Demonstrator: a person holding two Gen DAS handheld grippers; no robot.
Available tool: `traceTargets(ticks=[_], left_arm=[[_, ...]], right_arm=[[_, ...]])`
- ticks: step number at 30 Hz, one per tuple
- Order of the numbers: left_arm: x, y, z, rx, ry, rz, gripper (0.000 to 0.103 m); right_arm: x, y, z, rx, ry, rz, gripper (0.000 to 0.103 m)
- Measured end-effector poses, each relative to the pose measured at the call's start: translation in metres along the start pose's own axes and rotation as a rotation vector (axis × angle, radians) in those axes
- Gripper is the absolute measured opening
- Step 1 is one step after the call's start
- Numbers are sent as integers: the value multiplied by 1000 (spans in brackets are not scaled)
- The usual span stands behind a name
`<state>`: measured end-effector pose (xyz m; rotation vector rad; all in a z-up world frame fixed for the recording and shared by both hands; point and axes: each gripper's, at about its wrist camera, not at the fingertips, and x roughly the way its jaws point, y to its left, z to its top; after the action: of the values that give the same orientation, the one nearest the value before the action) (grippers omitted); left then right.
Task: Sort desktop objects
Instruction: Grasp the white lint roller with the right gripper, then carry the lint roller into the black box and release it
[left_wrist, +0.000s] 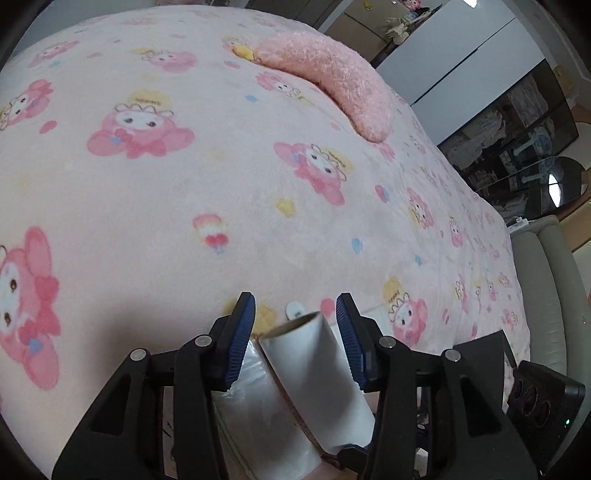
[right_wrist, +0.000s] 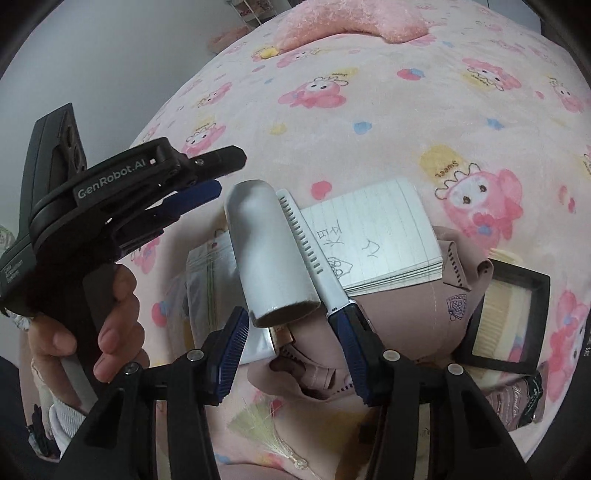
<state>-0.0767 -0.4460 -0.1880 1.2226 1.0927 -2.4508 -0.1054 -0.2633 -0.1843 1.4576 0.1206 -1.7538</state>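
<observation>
the white cardboard tube is lying on a heap of desk things on the pink cartoon-print blanket, resting partly on a clear zip bag with a white comb-like tool touching its side and a lined notepad just beyond that. the right gripper is pointing down at the tube's near open end, its blue pads apart and not pressing on anything; one tip is sitting right by the comb tool's end. the left gripper is straddling the tube's far end, its fingers likewise apart with daylight on both sides. to lift the tube cleanly, it looks wise to close across the round body rather than the rim, squarely, so it is not rolling out, and to keep the right pad clear of the comb tool. the beige face mask and black tray are sitting near enough to snag.
</observation>
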Motion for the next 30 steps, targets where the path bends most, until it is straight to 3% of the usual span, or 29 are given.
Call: traceTargets(ticks=[5, 8, 14, 23, 30], left_arm=[[-7, -10, -29, 28, 62, -31, 39], [-21, -18, -47, 49, 71, -19, 39], [-44, -43, -82, 73, 127, -72, 39], [-72, -136, -125, 183, 154, -245, 39], [-54, -242, -165, 280, 218, -369, 39]], right_arm=[[6, -4, -2, 53, 12, 96, 35], [2, -3, -5, 52, 2, 84, 34], [-28, -9, -26, 46, -22, 105, 34], [-126, -39, -68, 59, -125, 91, 34], [-218, -96, -107, 86, -213, 4, 34]])
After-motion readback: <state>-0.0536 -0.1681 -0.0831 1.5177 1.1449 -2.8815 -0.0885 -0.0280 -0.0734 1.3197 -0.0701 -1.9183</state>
